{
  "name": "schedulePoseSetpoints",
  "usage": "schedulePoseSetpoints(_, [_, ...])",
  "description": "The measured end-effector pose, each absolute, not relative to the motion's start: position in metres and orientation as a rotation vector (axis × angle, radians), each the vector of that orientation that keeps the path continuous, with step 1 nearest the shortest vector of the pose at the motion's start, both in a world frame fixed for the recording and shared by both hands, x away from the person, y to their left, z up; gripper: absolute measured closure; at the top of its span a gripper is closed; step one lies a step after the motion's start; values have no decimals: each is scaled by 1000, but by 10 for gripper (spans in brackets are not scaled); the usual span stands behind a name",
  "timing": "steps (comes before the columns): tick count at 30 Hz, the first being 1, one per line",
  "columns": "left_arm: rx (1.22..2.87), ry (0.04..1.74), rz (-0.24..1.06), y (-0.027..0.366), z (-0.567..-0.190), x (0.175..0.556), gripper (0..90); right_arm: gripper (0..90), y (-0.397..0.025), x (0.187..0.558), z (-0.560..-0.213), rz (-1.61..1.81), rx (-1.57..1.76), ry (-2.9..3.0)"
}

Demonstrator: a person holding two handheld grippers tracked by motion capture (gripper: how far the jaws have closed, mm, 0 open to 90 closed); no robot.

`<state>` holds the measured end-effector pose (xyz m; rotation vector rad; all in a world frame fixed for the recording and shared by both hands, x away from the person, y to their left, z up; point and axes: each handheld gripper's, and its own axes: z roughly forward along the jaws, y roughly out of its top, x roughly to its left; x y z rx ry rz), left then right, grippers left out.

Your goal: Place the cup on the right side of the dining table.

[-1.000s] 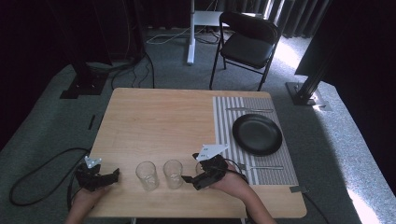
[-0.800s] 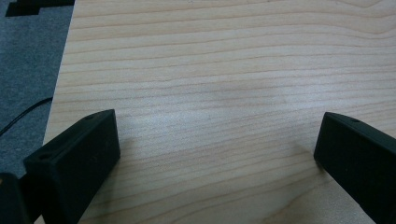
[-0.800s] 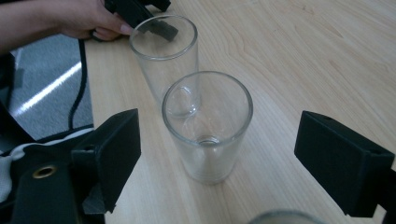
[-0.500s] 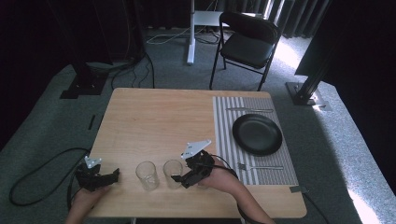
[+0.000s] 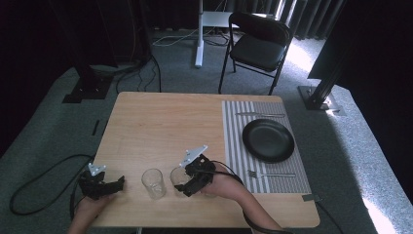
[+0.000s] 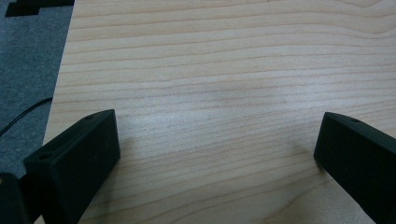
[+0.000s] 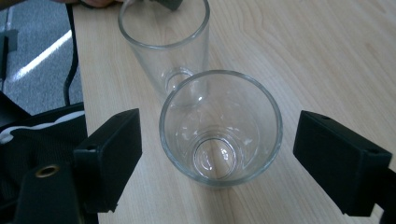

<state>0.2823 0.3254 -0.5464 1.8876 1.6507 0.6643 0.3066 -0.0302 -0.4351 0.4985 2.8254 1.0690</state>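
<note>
Two empty clear glasses stand side by side near the table's front edge, the left glass [image 5: 153, 183] and the right glass [image 5: 178, 176]. My right gripper [image 5: 184, 179] is open, with its jaws on either side of the right glass [image 7: 220, 128] and a gap on each side. The left glass [image 7: 163, 37] stands just beyond it in the right gripper view. My left gripper [image 5: 116, 183] rests at the front left corner, left of the glasses. In the left gripper view it [image 6: 217, 140] is open over bare wood [image 6: 224, 70].
A striped placemat [image 5: 234, 146] on the table's right carries a black plate [image 5: 268, 140], a fork [image 5: 270, 174] and a knife [image 5: 260, 115]. A black chair [image 5: 258, 46] stands beyond the table. Cables lie on the floor [image 5: 39, 175] at the left.
My right gripper has moved left and turned toward the right glass, so its jaws now flank it. The left gripper has hardly moved.
</note>
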Motion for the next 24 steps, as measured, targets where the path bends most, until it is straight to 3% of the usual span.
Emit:
schedulePoseSetpoints(9, [1888, 1649, 664, 326, -546, 282, 6, 169, -21, 310, -438, 967, 506, 2865])
schedulePoseSetpoints(24, [1885, 1649, 663, 325, -546, 282, 6, 274, -6, 309, -440, 835, 486, 2872])
